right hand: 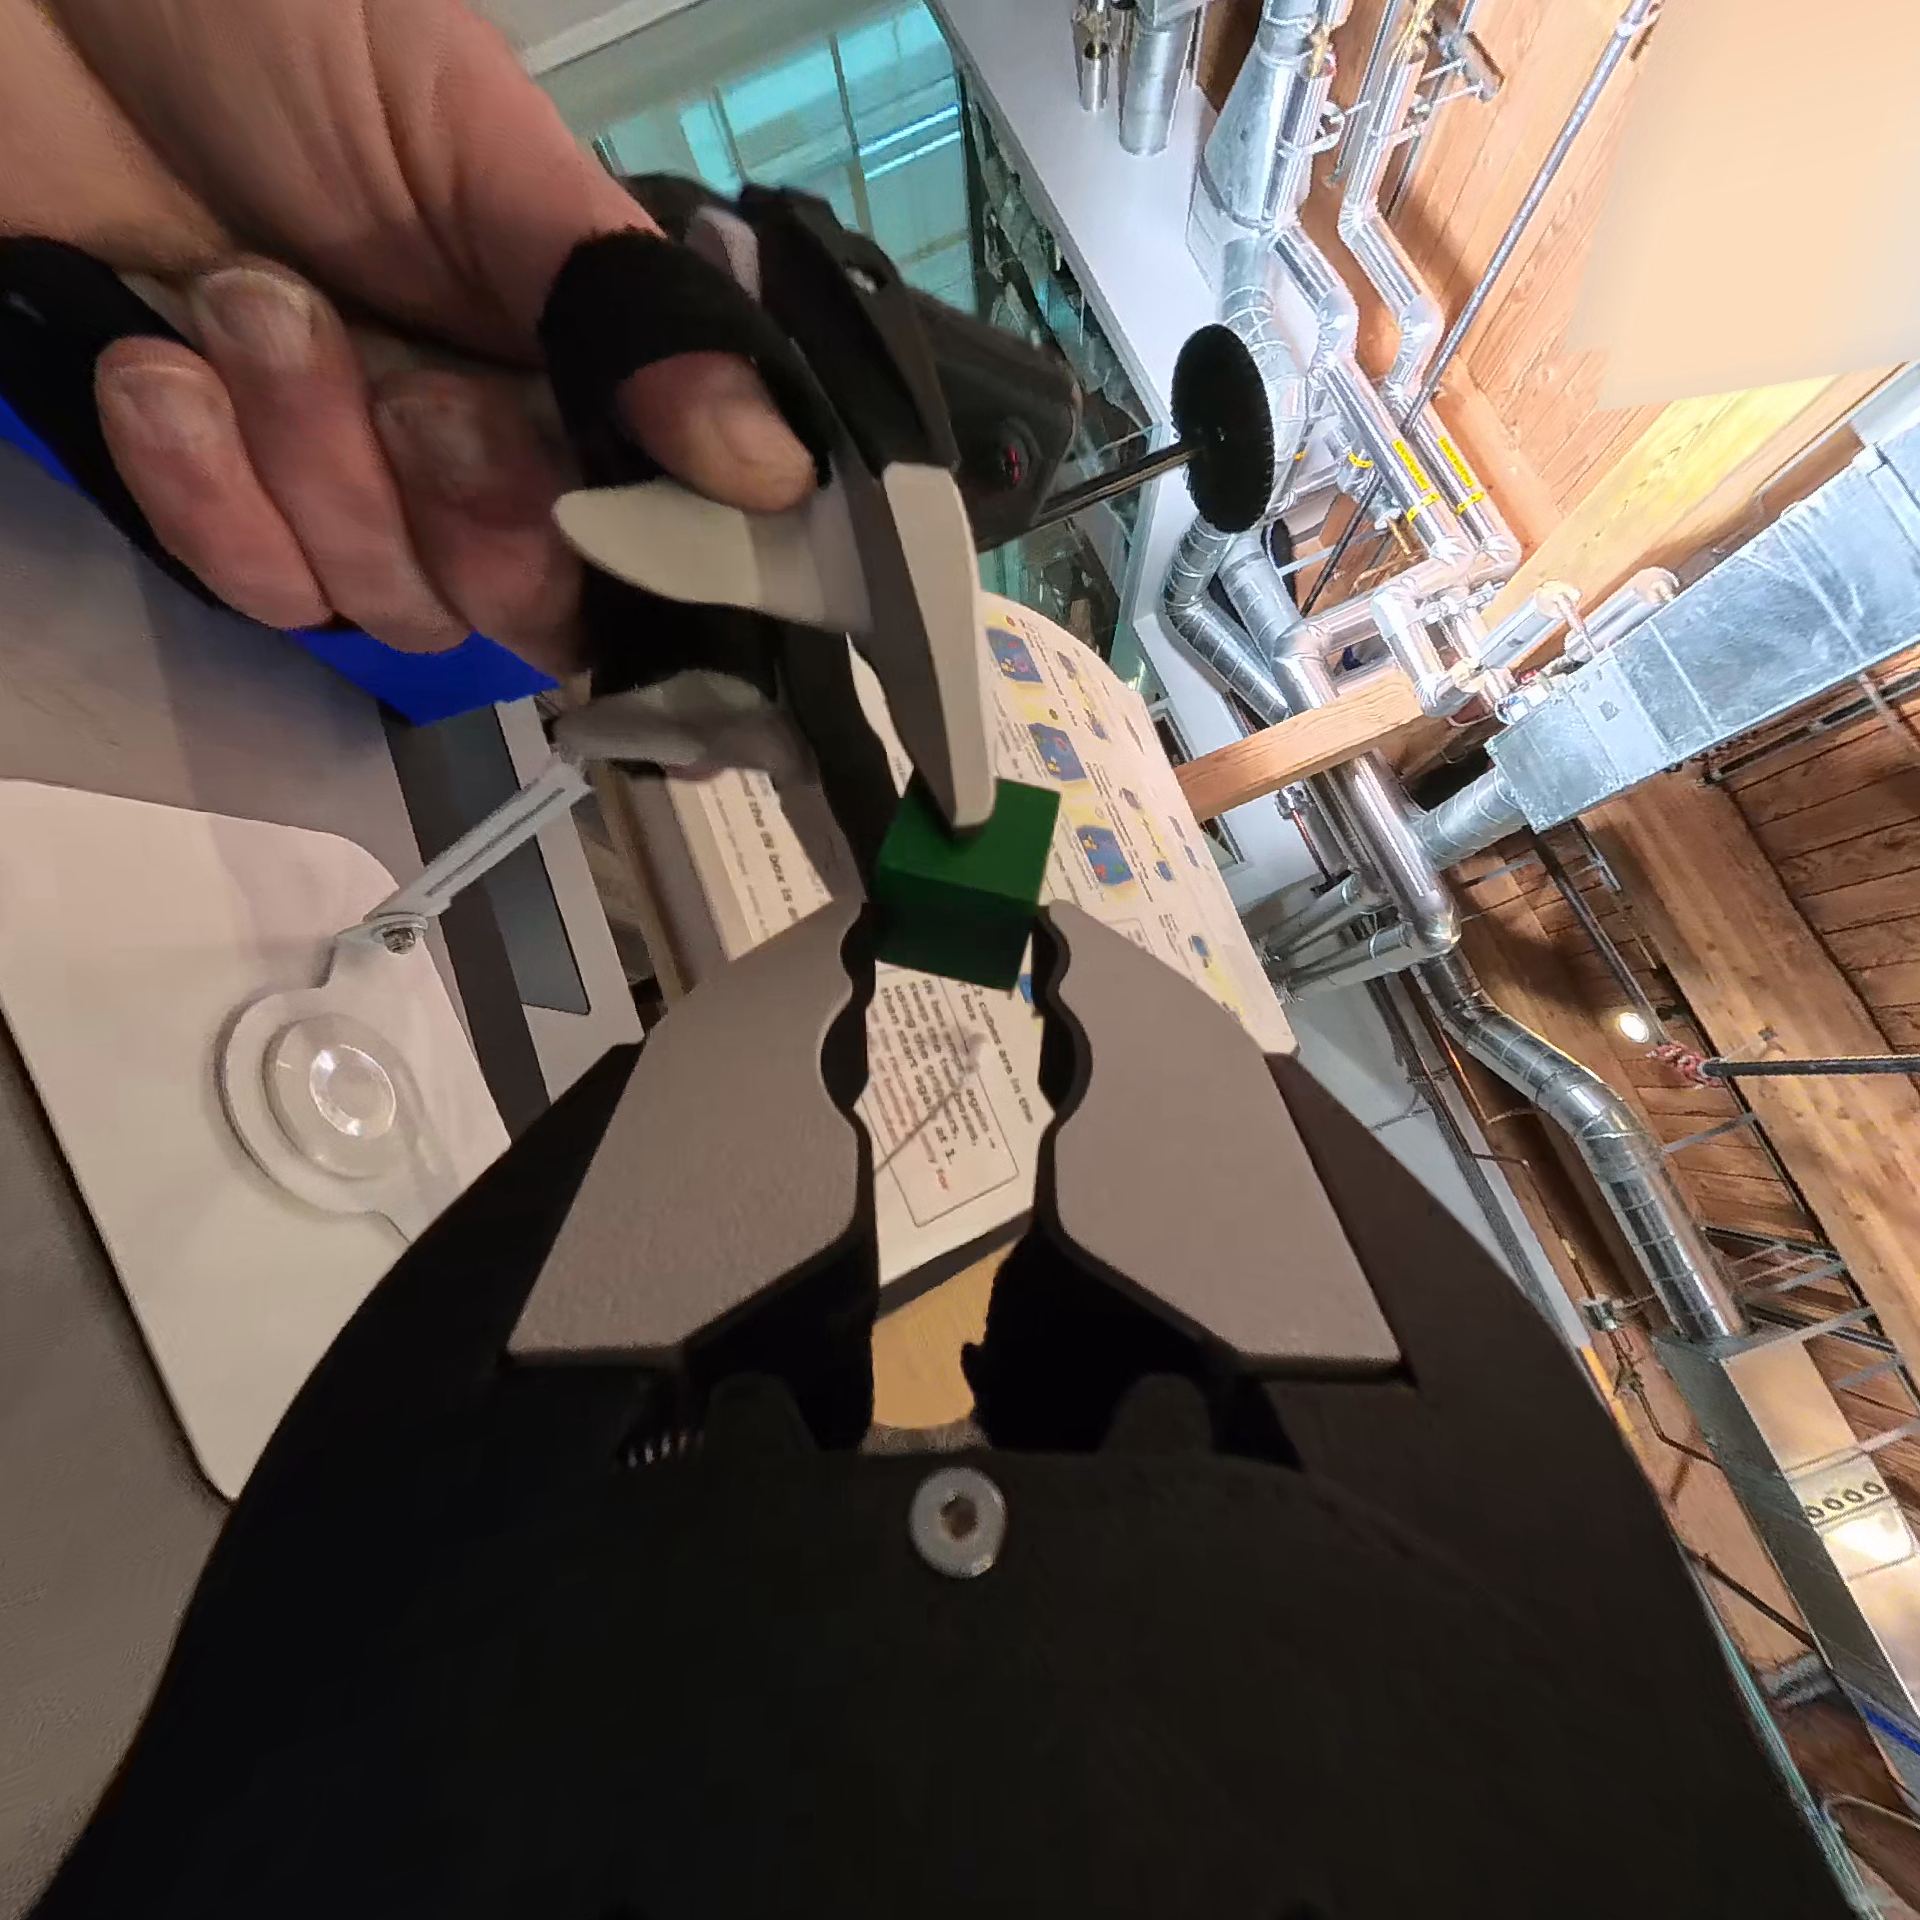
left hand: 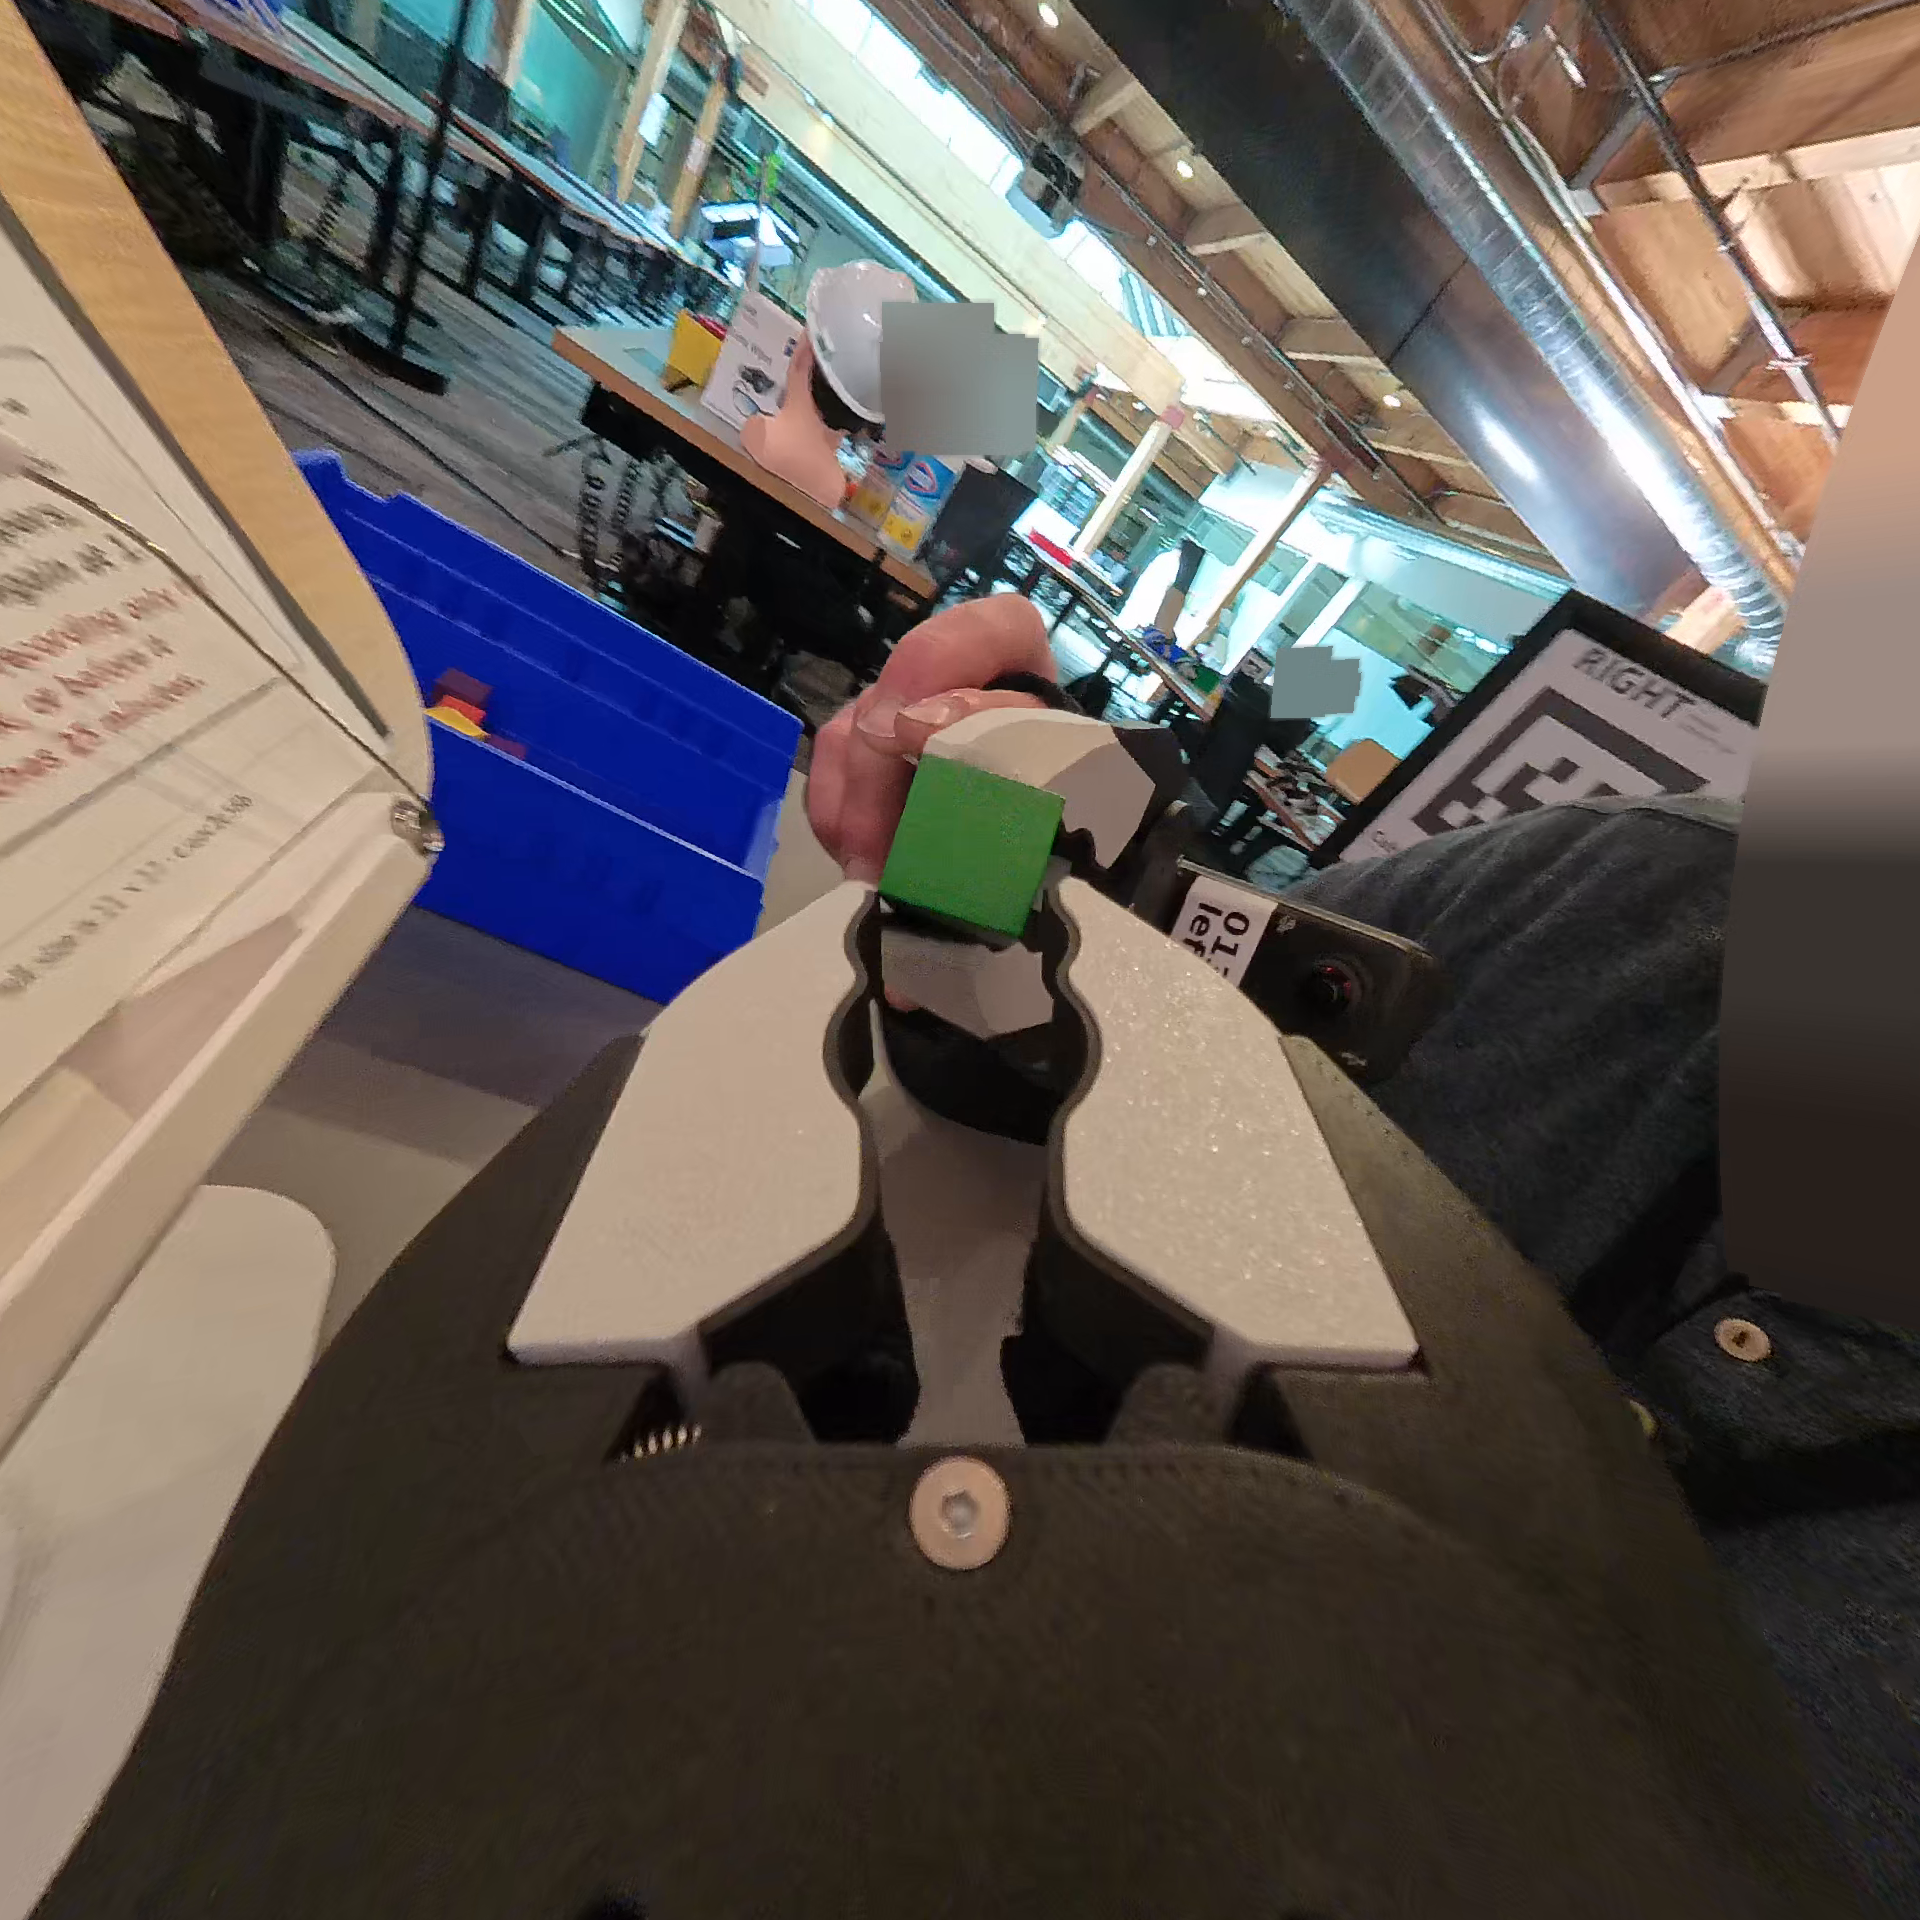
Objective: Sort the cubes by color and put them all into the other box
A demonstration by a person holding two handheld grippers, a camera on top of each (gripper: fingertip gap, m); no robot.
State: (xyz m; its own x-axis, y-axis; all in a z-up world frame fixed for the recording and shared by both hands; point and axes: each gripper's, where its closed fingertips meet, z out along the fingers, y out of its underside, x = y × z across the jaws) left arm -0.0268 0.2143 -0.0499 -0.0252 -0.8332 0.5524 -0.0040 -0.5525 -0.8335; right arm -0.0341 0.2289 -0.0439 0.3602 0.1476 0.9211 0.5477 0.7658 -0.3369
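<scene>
Right gripper (right hand: 956, 925) clamps a green cube (right hand: 951, 904) at its fingertips. Left gripper (left hand: 958, 904) meets it head-on, one finger (right hand: 940, 707) touching; grip unclear. Likely light, rigid, smooth: pinch opposite flat faces.

This is a big open workshop or maker lab — an industrial hall rather than a home or office. Overhead run exposed timber joists and plank ceiling (right hand: 1766, 935), with bare silver ducts and pipes (right hand: 1351, 436) clamped along them and a broad dark duct (left hand: 1455, 312) crossing the roof. Long rows of workbenches (left hand: 520, 177) stretch into the far distance under skylights. A nearer tabletop (left hand: 665, 395) carries a white hard hat (left hand: 852, 322) on a display head, boxes and supply canisters — shop-floor gear. On the near left a blue plastic parts bin (left hand: 623, 790) and a printed instruction sheet (right hand: 1122, 790) suggest a set-up test station.
</scene>
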